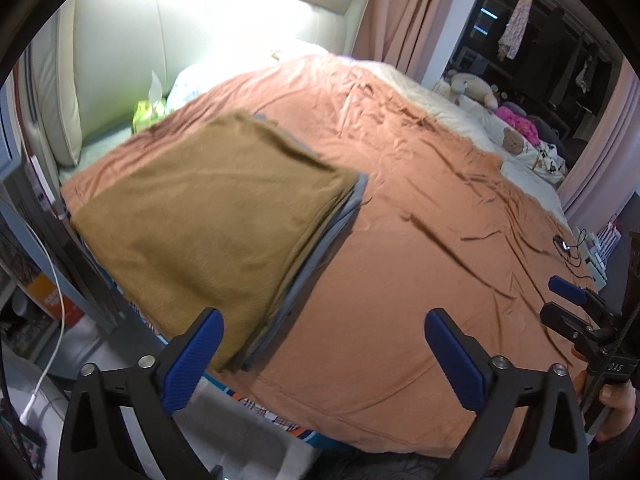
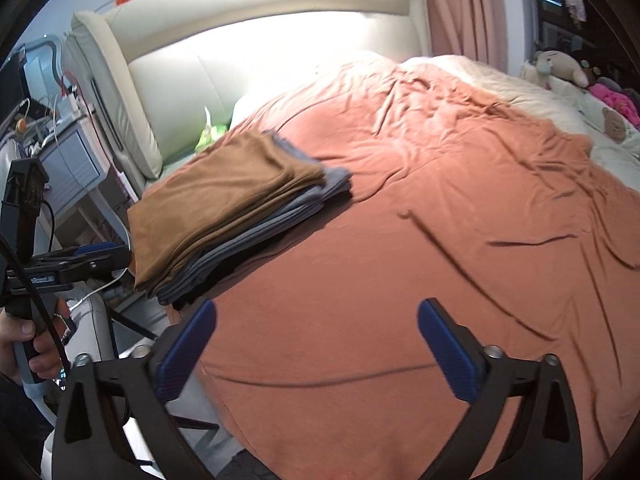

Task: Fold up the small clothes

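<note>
Wide bed under a wrinkled terracotta-orange sheet (image 2: 400,240), with a cream padded headboard (image 2: 240,60) behind. Stack of folded small clothes (image 2: 224,216) — a brown knit top over grey and dark layers — sits on the bed's near left corner, by the edge. Left gripper (image 1: 320,344): jaws spread wide, holding nothing, just short of the stack. Right gripper (image 2: 316,336): jaws likewise wide apart, empty, above bare sheet.
</note>
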